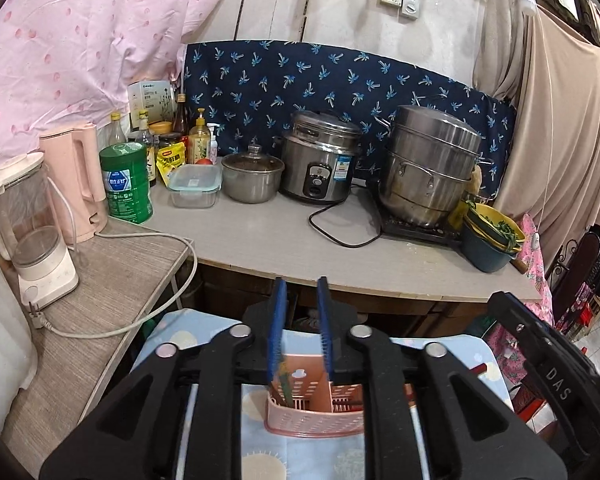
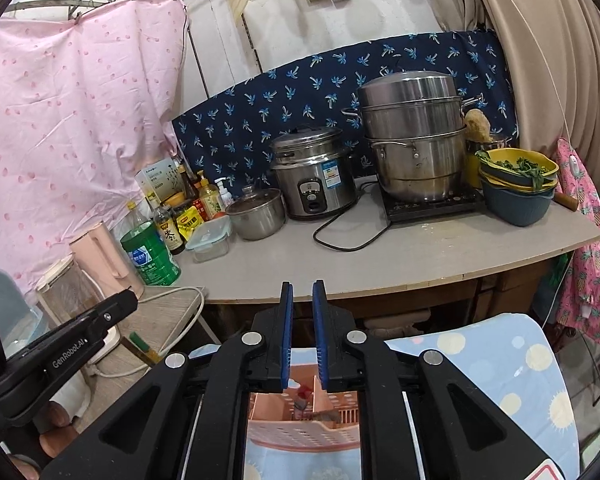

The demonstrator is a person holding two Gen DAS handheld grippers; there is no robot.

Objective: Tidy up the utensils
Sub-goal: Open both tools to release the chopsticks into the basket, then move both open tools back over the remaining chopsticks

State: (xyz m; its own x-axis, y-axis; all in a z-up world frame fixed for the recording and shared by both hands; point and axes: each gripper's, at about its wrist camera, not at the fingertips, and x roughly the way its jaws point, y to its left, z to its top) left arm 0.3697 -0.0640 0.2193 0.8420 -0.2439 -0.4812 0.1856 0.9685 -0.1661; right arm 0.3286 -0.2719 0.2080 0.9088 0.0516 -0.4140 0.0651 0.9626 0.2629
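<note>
Left wrist view: left hand-held gripper (image 1: 302,300) has its blue-padded jaws apart, nothing between them. Below, seen through the frame, a pink perforated utensil basket (image 1: 314,416) stands on a blue cloth with pale circles (image 1: 204,330). A green-handled utensil (image 1: 286,384) stands in its left compartment; dark sticks lie in the right one, too small to identify. Beyond, the table (image 1: 268,236) carries a rice cooker (image 1: 320,160), stacked steel steamer (image 1: 432,164) and green tin (image 1: 126,182).

Right wrist view: right hand-held gripper (image 2: 302,308) has its jaws a narrow gap apart, gripping nothing. The basket (image 2: 304,428) sits directly beneath; a small red-tipped item inside is blurred. The left hand-held gripper's body (image 2: 64,344) enters from the left edge. A green-tipped stick (image 2: 142,346) lies on the lower side table (image 2: 160,320).
</note>
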